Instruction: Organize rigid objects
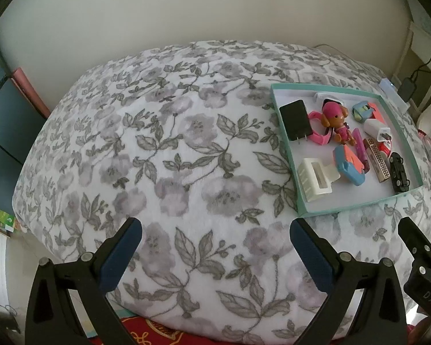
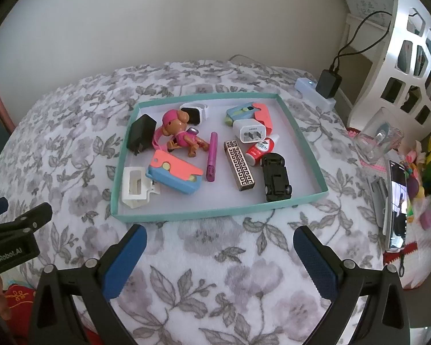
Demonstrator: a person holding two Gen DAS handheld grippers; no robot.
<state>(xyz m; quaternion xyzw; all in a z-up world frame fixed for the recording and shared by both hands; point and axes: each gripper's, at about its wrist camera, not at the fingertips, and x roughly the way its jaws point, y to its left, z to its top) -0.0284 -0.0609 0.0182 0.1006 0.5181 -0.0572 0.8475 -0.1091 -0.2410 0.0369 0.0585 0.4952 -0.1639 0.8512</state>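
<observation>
we see both grippers, left gripper and right gripper, fingers spread wide, holding nothing, above the floral blanket. toys and chargers sit inside the teal tray.

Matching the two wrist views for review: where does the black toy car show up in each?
Left wrist: black toy car in the teal tray's near-right corner, at the picture's right.
Right wrist: black toy car in the same corner, right of centre.
Shared landmark: the patterned metal lighter just left of it.
</observation>
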